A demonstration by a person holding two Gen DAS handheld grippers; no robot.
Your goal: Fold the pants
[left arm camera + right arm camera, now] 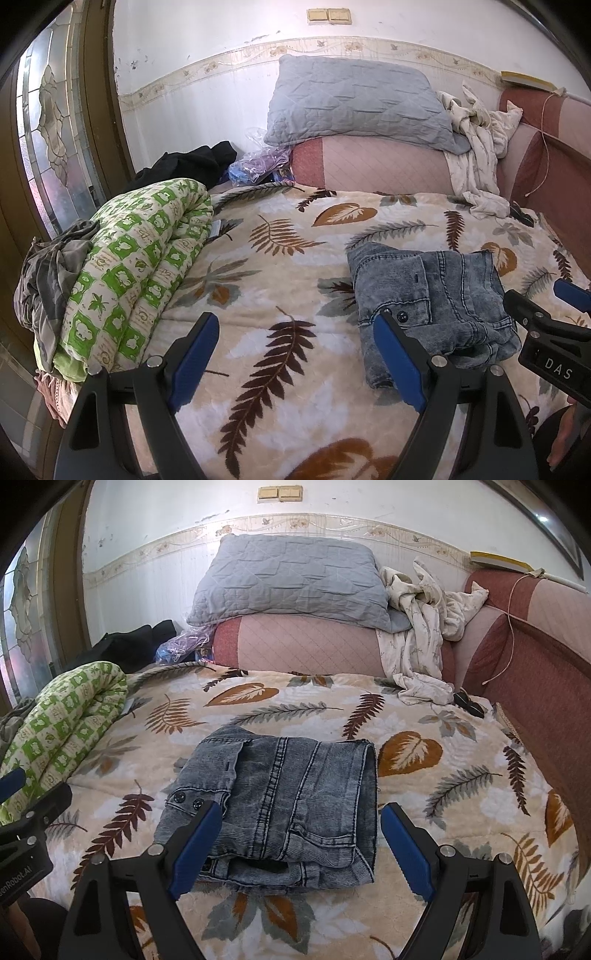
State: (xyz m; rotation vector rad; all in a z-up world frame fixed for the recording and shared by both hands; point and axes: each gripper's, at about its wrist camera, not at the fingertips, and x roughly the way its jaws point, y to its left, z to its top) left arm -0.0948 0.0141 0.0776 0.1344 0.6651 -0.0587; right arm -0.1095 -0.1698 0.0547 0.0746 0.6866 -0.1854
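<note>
Grey-blue denim pants lie folded into a compact rectangle on the leaf-print blanket; they also show at the right of the left wrist view. My right gripper is open and empty, with its blue-padded fingers either side of the near part of the pants, above them. My left gripper is open and empty over the blanket, to the left of the pants. The right gripper also shows at the right edge of the left wrist view.
A rolled green-and-white quilt lies along the bed's left side with grey clothes beside it. A blue-grey pillow on a pink cushion and a crumpled white cloth sit at the back. A red headboard runs along the right.
</note>
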